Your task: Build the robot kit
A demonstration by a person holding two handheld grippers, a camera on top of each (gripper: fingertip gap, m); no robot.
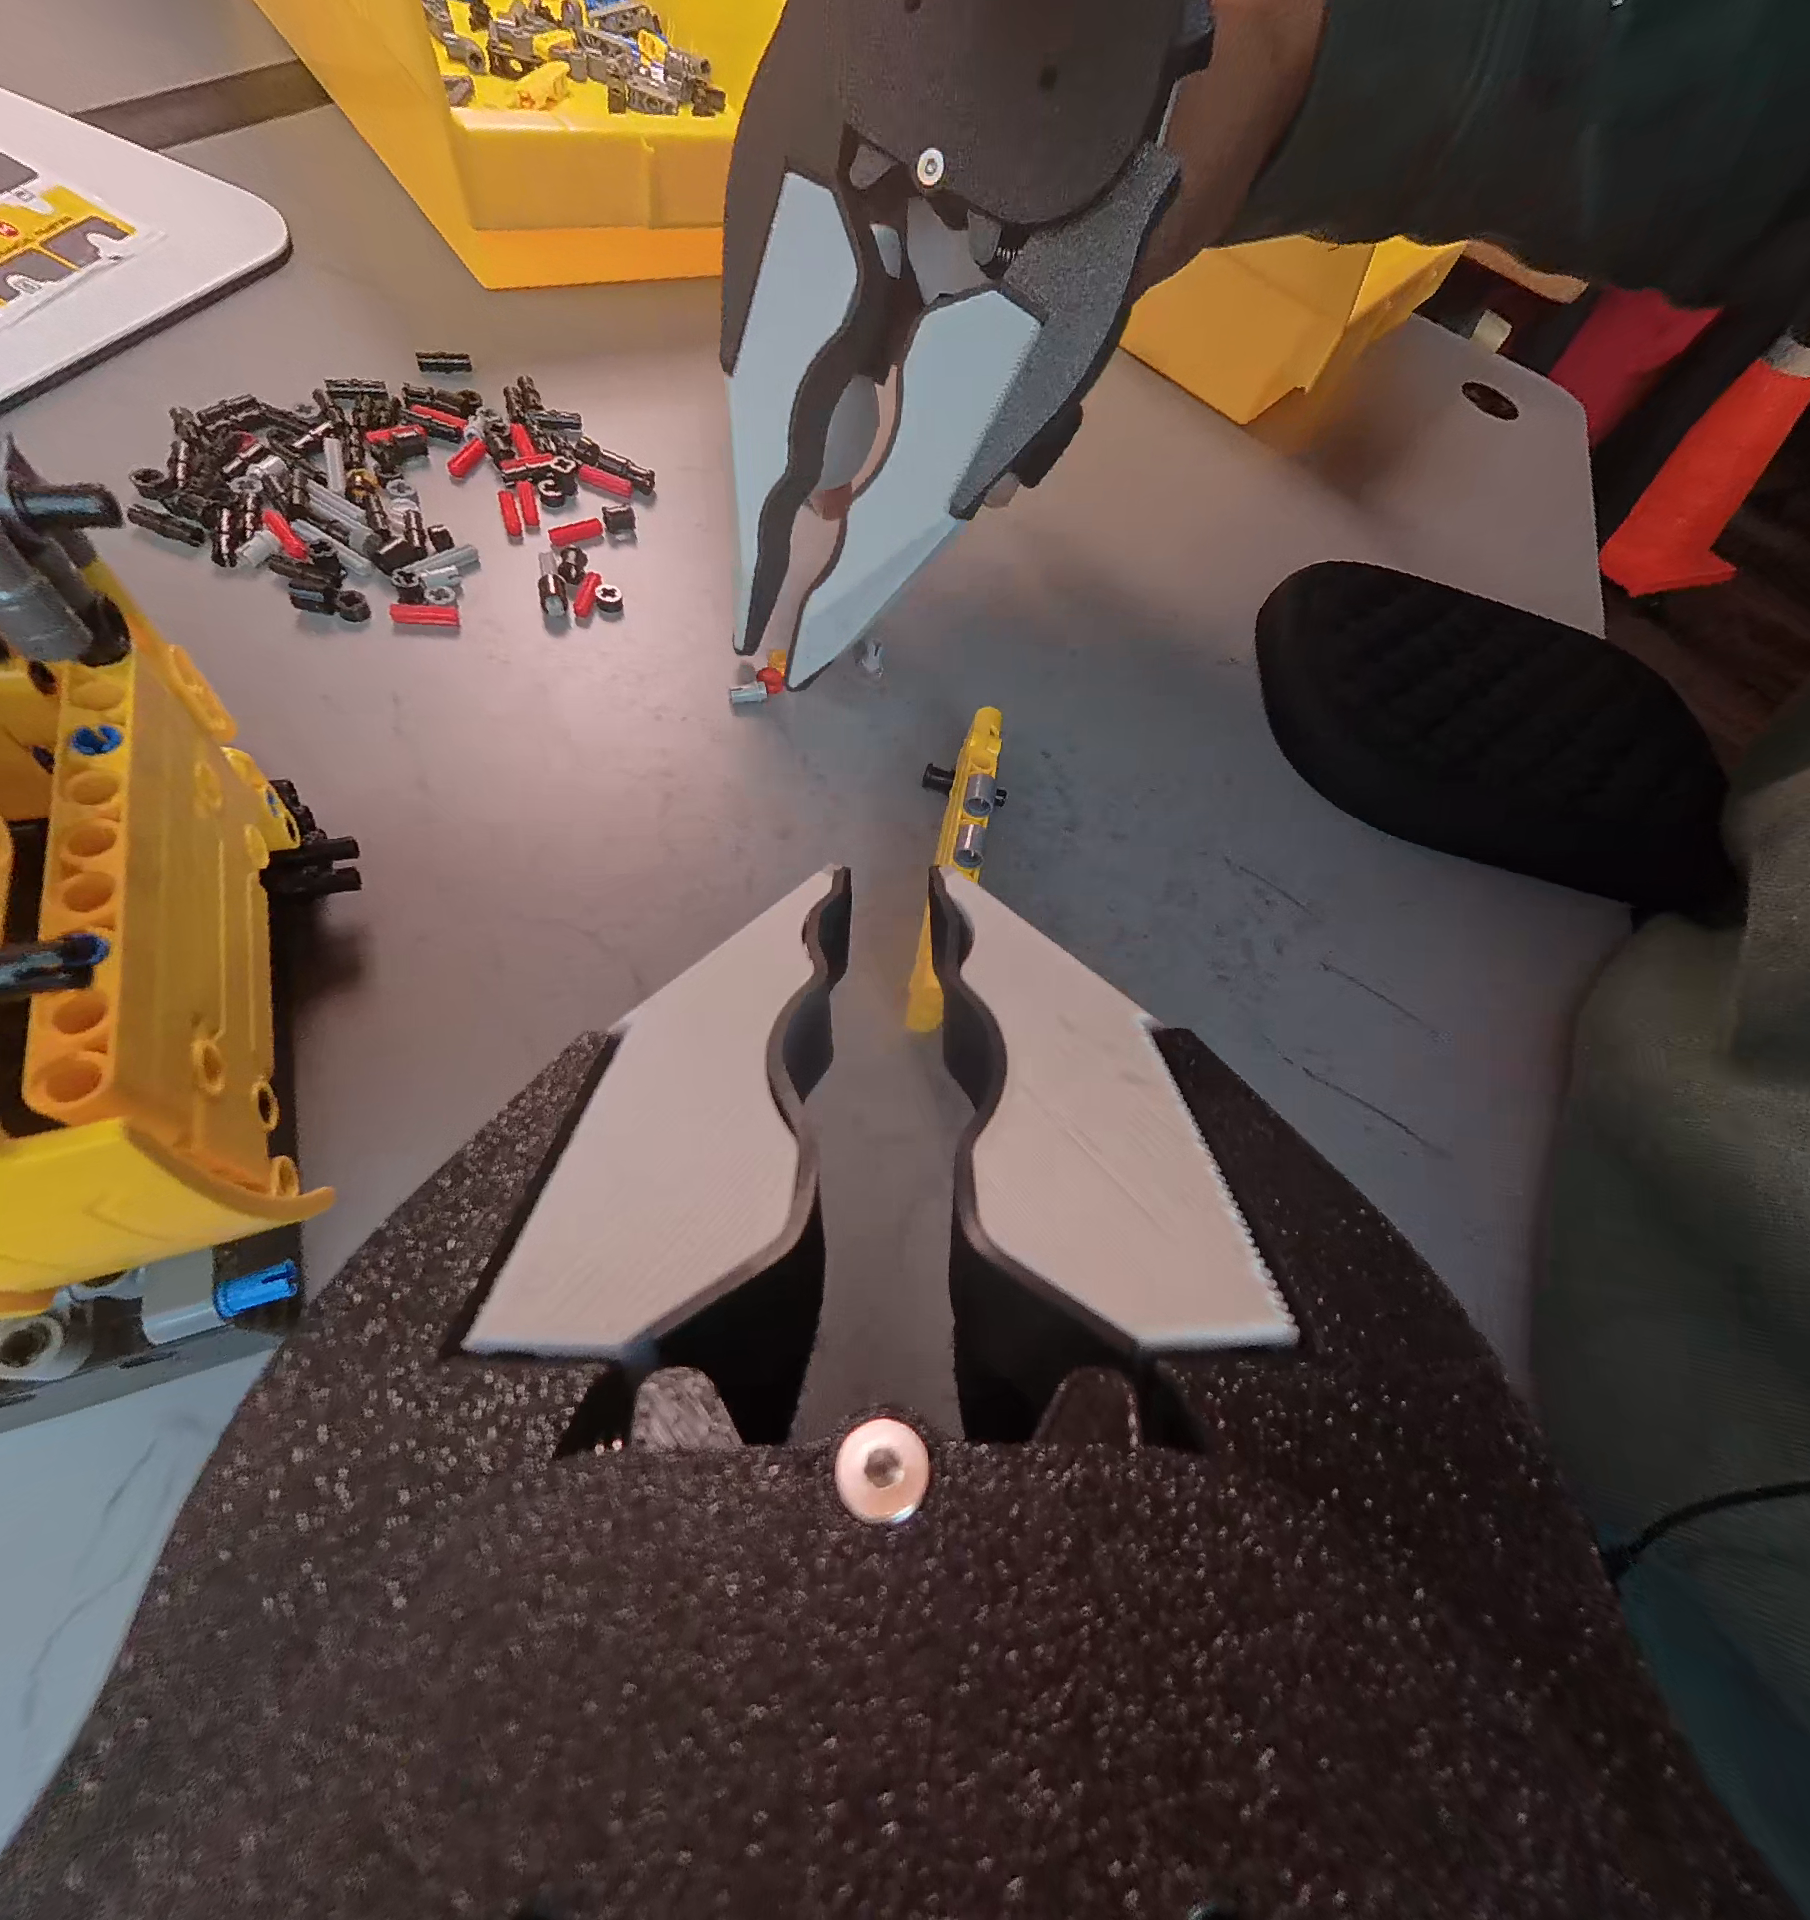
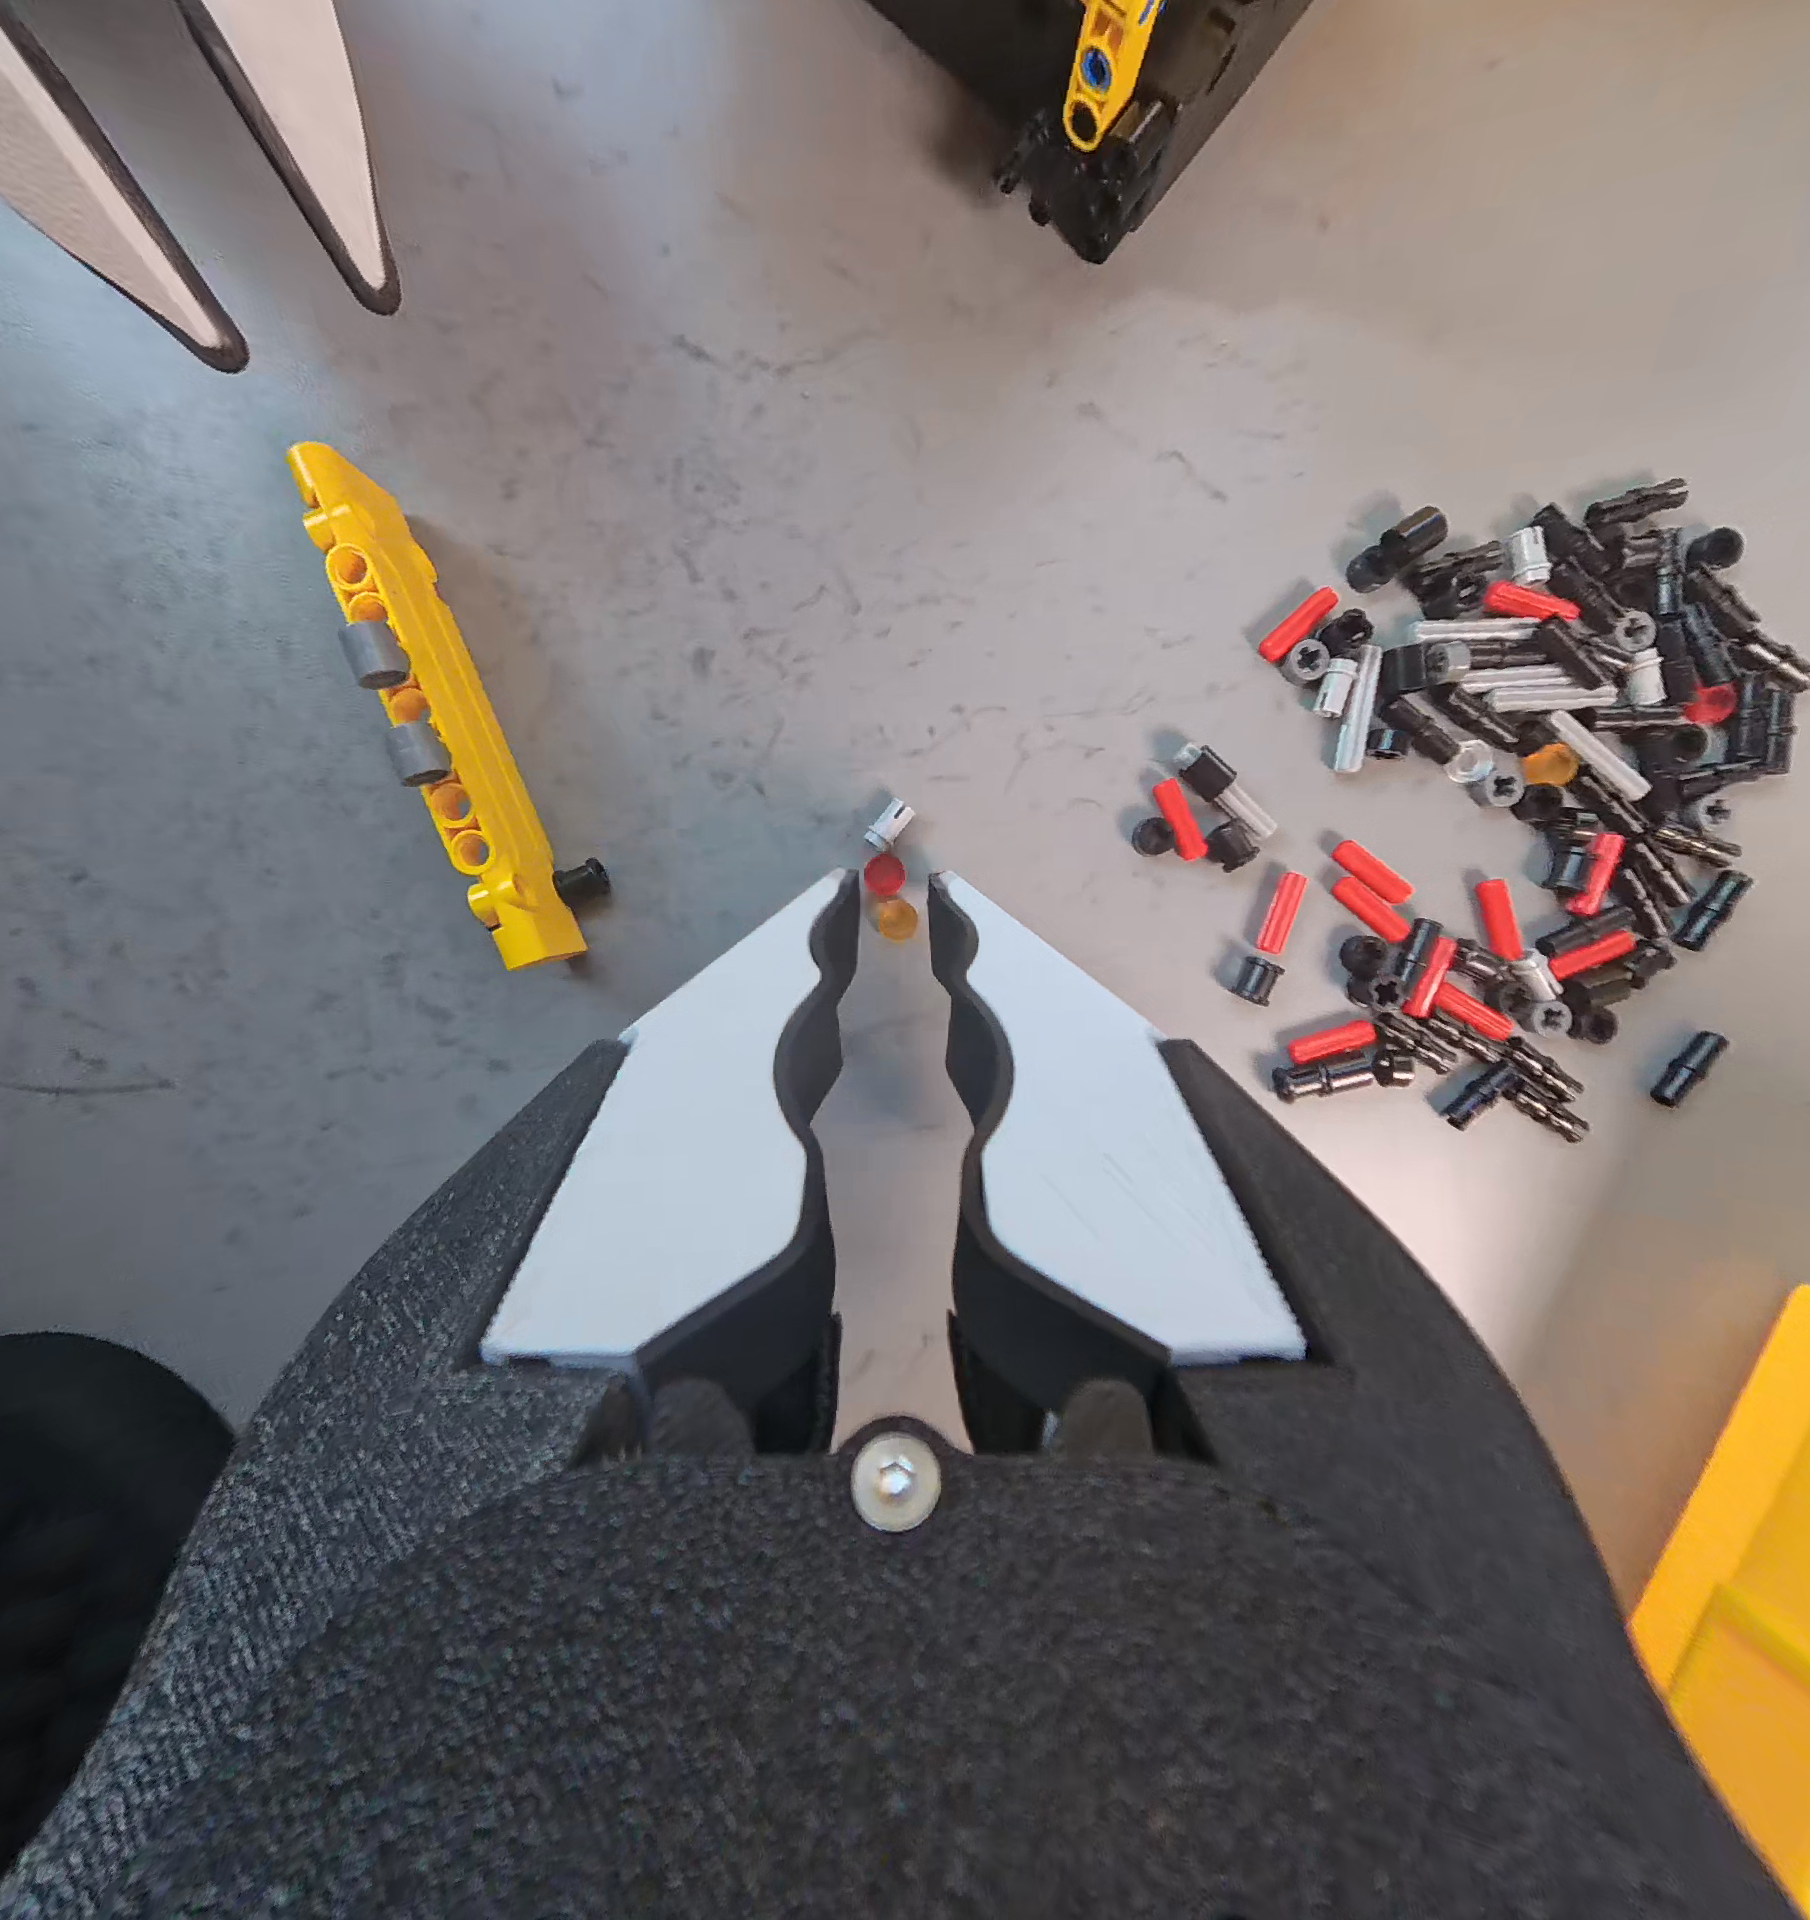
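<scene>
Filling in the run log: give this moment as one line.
left gripper: open, above yellow plastic holed beam | right gripper: open, tips around small red round stud and orange one | grey table

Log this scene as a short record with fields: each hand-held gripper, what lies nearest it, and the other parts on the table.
left hand-held gripper: open, empty, over the grey table
nearest left: yellow beam carrying two grey bushes and a black pin, lying flat
right hand-held gripper: open, empty, tips low
nearest right: red round stud, orange round stud, small grey pin
loose parts: pile of black, red and grey pins
model: yellow build
</scene>
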